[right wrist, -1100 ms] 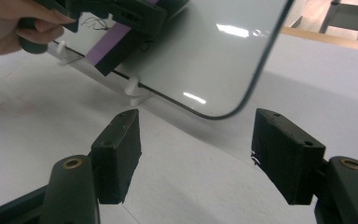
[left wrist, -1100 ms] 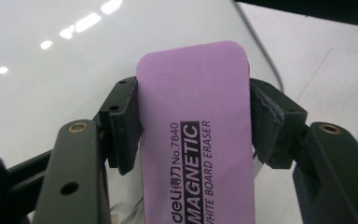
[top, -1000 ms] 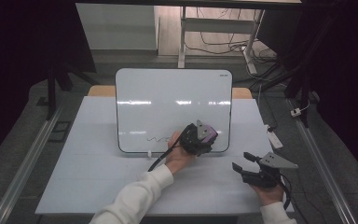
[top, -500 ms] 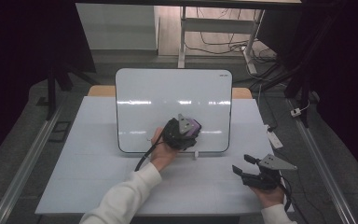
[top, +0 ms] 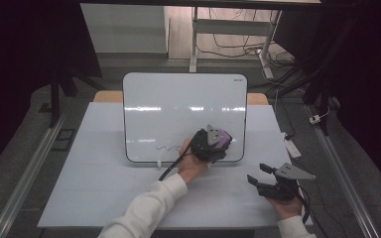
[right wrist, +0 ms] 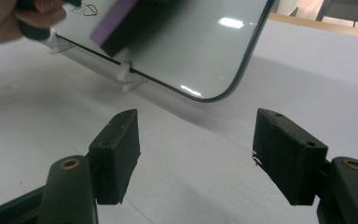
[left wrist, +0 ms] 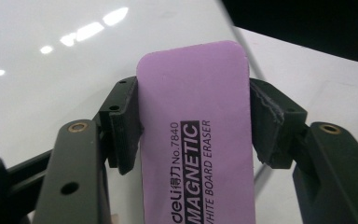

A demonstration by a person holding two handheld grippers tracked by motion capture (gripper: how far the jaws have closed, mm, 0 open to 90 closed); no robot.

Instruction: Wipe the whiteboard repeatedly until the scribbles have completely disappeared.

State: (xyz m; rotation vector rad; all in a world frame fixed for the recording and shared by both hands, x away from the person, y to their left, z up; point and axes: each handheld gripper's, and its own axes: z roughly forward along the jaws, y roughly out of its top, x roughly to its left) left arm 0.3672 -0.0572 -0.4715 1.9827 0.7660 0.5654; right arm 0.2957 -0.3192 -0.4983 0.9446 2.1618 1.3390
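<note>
The purple whiteboard eraser (left wrist: 196, 140) was held clamped across its width by the left tongs (top: 213, 144), both pads pressed against its long edges. It was positioned against the lower right area of the whiteboard (top: 178, 99), which stood propped upright on small white feet on the bench (top: 104, 188). A dark scribble (top: 166, 148) was seen on the board just to the left of the eraser.

The eraser was judged to be light, with a stiff moulded back and a soft felt face; some give under the pads was to be expected. A grip on the two long edges near mid-length, as shown, was considered the soundest, since the felt face was left free to bear on the board. The glossy board was judged liable to tip or slide under heavy pressure.

The right tongs (right wrist: 196, 158) were held apart with nothing between them, low over the bench, well clear of the board.
</note>
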